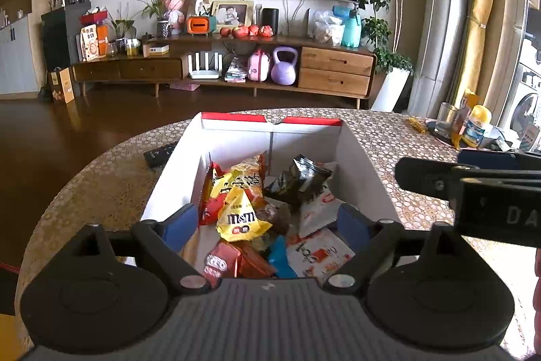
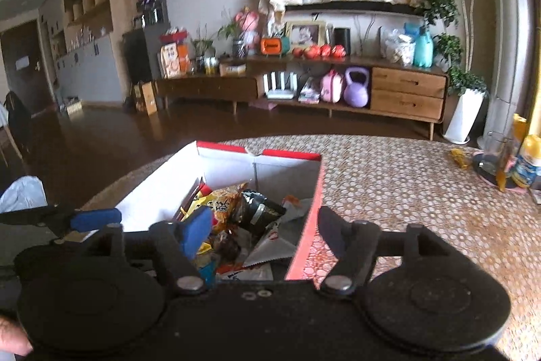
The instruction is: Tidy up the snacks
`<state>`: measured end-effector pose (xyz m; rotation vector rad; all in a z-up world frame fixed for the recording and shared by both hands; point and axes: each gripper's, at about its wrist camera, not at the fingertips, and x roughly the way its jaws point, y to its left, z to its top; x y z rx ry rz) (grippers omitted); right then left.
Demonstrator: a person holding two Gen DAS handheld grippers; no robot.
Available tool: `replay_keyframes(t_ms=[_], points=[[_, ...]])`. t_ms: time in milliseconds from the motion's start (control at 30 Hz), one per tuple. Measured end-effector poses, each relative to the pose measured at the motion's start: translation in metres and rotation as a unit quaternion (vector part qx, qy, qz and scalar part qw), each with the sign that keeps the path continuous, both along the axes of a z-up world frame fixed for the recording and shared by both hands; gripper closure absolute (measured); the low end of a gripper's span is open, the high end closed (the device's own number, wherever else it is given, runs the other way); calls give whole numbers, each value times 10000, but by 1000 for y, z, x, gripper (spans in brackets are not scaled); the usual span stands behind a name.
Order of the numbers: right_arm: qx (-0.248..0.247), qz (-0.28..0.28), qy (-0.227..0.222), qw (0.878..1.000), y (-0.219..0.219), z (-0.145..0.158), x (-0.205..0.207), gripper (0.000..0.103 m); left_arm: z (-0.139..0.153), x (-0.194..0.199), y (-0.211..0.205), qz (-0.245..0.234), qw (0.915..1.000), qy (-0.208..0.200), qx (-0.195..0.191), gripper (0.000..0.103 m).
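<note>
— White cardboard box with a red rim [image 1: 365, 158], that's where the snacks are. It sits on the round table with the gold honeycomb cloth [image 1: 101, 178], flaps open.

— What's on top of the pile?

— From the left wrist view, a yellow m&m's bag [image 1: 241, 220] in the middle, a crinkled black foil packet [image 1: 304, 178] at about one o'clock from it, a red Oreo pack [image 1: 221, 264] at seven o'clock, and a white sachet with red print [image 1: 319, 212] at three o'clock.

— And the grippers?

— The left gripper [image 1: 267, 222] hangs over the near end of the box, blue-padded fingers spread wide, nothing between them. The right gripper [image 2: 265, 232] is parted too and empty; one finger is over the snacks, the other outside the box's red wall [image 2: 312, 225], over the tablecloth.

— Anything else on the table?

— A black remote control [image 1: 159, 154] just beside the box at nine o'clock, and a yellow-capped bottle [image 1: 476, 126] well apart at the table's far right edge.
</note>
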<state>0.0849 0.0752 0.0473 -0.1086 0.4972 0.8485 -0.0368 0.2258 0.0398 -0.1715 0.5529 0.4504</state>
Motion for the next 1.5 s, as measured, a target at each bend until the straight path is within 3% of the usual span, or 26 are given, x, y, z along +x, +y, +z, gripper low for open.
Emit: replay_keyframes(t_ms=[67,233,933,1500], points=[[86,-104,-39,9999,-9,2,-4,20,2,-5,-6,34,10000,-49,48,0],[338,-345,-51,9988,-32,2,-13,3,4,-15,-23,64,9998,-99,166,0],[595,-667,141,9959,-80,-17,-37,0,-2,-44,-56,98,9996,-72,265,0],[590,-696,93,9958,-80,-18,-43,0,3,-48,-54,72,9995,-101,275,0]])
